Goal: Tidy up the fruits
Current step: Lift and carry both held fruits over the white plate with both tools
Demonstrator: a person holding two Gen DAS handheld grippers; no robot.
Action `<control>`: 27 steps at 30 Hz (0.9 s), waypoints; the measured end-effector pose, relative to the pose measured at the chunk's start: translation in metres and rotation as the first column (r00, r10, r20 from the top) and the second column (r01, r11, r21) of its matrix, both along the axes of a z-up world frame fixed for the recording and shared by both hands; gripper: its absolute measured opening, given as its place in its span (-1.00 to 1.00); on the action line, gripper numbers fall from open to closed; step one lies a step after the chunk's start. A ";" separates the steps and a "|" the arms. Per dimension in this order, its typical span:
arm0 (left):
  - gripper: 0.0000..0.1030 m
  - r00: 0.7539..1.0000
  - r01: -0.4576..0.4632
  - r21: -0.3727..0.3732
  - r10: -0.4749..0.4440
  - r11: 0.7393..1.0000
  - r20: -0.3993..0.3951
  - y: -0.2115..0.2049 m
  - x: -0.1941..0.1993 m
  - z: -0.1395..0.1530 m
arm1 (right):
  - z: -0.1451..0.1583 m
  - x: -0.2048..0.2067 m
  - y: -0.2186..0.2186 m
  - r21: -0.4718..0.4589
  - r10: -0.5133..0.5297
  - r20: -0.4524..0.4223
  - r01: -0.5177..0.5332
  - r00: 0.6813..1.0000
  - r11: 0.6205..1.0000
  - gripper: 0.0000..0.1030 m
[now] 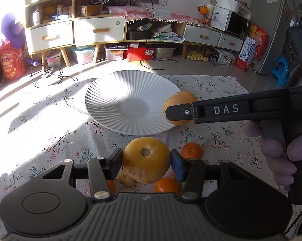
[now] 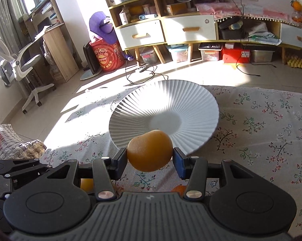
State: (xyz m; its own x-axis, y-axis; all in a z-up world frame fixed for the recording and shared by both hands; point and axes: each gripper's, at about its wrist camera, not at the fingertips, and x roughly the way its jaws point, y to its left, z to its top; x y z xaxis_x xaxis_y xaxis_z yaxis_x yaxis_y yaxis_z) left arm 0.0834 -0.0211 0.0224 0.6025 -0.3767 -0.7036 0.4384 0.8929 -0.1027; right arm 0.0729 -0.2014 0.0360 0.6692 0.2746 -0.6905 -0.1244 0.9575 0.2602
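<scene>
Left claw clamps a yellow fruit near the plate. Right claw clamps a pear at the plate's near rim.

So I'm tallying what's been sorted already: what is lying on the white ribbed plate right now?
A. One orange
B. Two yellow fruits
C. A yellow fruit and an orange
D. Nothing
D: the white ribbed plate shows only bare surface in both views; one yellow fruit sits in the left claw, another yellow fruit in the right claw, and the oranges lie on the cloth.
</scene>
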 end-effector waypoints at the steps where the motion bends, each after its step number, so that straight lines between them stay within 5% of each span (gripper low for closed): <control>1: -0.22 1.000 -0.002 0.005 0.002 1.000 0.005 -0.002 0.004 0.000 | 0.001 0.004 -0.004 0.009 -0.006 0.000 0.006 1.000 1.000 -0.12; 27: -0.22 0.998 -0.028 0.088 0.024 0.996 0.049 -0.040 0.094 -0.035 | -0.030 0.075 -0.026 0.065 -0.003 -0.040 0.006 0.999 0.998 -0.12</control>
